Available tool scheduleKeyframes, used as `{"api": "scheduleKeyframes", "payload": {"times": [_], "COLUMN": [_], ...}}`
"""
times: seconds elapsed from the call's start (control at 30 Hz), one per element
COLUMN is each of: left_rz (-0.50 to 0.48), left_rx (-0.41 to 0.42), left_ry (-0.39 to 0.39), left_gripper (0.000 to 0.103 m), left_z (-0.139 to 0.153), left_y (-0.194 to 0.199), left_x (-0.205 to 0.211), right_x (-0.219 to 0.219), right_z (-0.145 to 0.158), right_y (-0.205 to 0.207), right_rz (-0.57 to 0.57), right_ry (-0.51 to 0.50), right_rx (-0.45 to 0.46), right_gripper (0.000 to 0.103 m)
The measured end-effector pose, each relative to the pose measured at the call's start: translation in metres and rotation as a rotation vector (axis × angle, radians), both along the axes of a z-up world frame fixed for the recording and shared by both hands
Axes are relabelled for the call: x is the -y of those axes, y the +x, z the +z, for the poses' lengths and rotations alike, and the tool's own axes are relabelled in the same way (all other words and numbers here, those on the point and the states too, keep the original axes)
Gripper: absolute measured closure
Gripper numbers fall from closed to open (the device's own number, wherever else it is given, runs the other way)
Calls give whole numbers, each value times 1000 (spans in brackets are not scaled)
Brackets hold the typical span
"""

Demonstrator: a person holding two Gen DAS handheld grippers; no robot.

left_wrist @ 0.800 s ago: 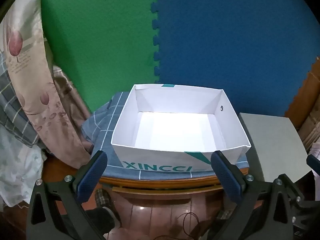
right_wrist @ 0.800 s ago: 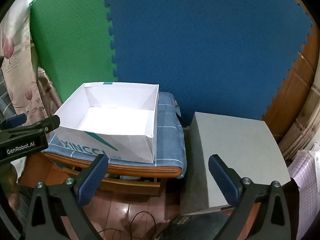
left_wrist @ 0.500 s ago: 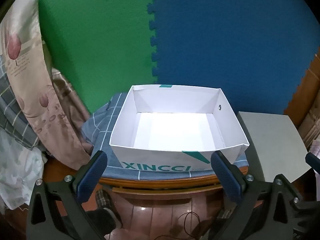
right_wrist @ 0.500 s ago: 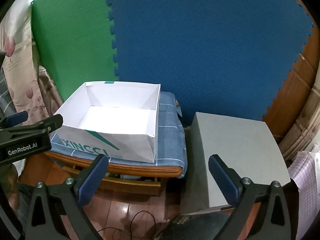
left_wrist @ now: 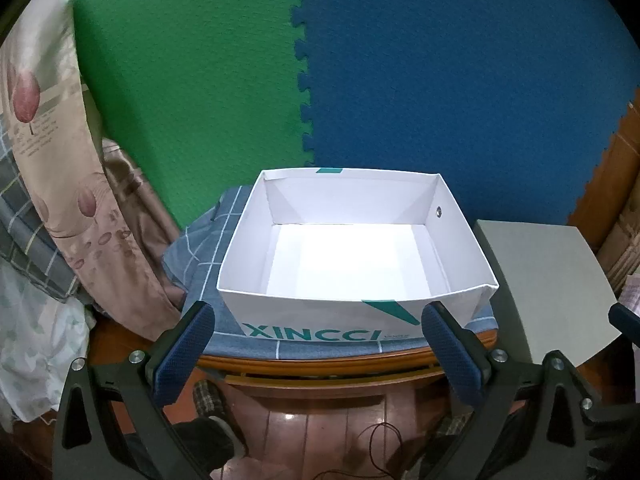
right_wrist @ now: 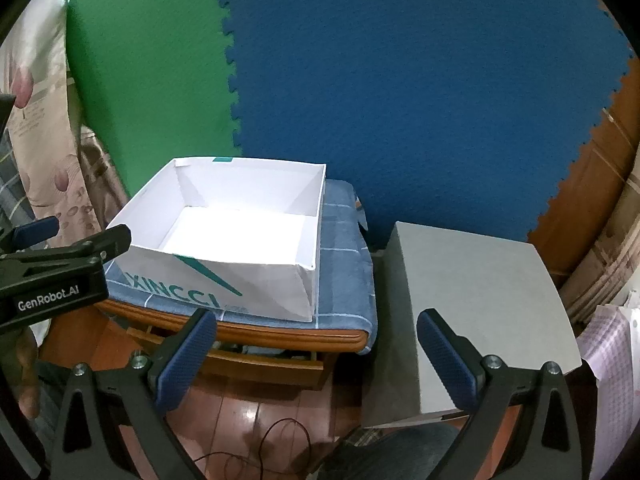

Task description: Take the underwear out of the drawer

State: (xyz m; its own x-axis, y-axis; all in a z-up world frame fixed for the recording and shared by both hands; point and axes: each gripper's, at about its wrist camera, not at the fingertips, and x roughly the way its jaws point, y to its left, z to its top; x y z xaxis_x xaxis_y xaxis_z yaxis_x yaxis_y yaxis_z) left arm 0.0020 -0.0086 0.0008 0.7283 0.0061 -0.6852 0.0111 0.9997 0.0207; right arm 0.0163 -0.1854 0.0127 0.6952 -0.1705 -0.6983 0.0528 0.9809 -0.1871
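White box (left_wrist: 356,322) w/ teal lettering sitting on blue plaid cloth (right_wrist: 344,276); grey box (right_wrist: 480,304) standing just beside; green & blue foam mats (left_wrist: 440,80) lining wall behind.

An open paper box (left_wrist: 356,252) sat on a checked cloth (left_wrist: 200,248) that covered a low wooden table (left_wrist: 328,364). Behind the table, two foam mats (left_wrist: 440,80) stood joined side by side against the wall. A flat-topped cabinet (right_wrist: 472,280) stood just beside the table on its right. A floral curtain (left_wrist: 44,128) hung to the left of the table, with bedding (left_wrist: 32,312) below it. A partly open drawer (right_wrist: 264,356) lay under the tabletop. A thin cable (right_wrist: 280,436) lay on the floor before the table.
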Motion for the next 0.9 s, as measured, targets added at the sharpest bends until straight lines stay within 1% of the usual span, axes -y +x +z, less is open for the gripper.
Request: {"api": "scheduleKeyframes", "payload": {"times": [0.9], "left_rz": [1], "left_rx": [-3], "left_ry": [2], "left_gripper": [1], "left_z": [0], "left_y": [-1], "left_x": [2], "right_x": [-6], "right_z": [-4], "right_y": [2], "right_rz": [33], "right_ry": [-15], "right_rx": [-19], "right_gripper": [0]}}
